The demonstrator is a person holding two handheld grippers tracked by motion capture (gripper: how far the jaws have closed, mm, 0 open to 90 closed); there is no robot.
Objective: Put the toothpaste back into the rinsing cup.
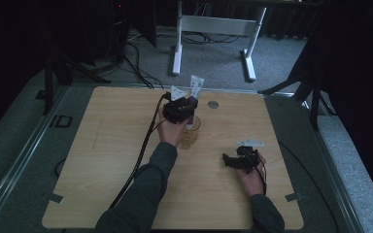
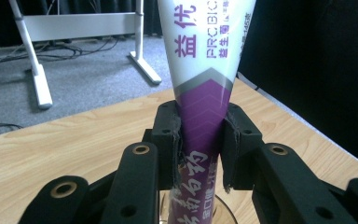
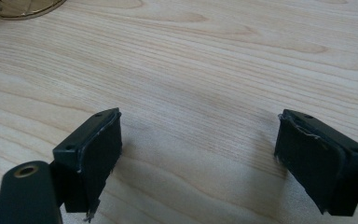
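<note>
Gripping the toothpaste tube (image 2: 204,93) upright, your left gripper (image 2: 200,140) has its lower end inside the amber glass (image 1: 191,133); releasing it remains. Your right gripper (image 3: 198,154) rests spread wide, empty, over the table (image 3: 214,60).

tube (image 1: 195,86) upright in glass (image 1: 191,132), near counter (image 1: 107,160) centre, toward far edge | left gripper (image 1: 188,104) at tube, above glass | right gripper (image 1: 228,160) nearer and right of glass, well apart, over bare counter
</note>
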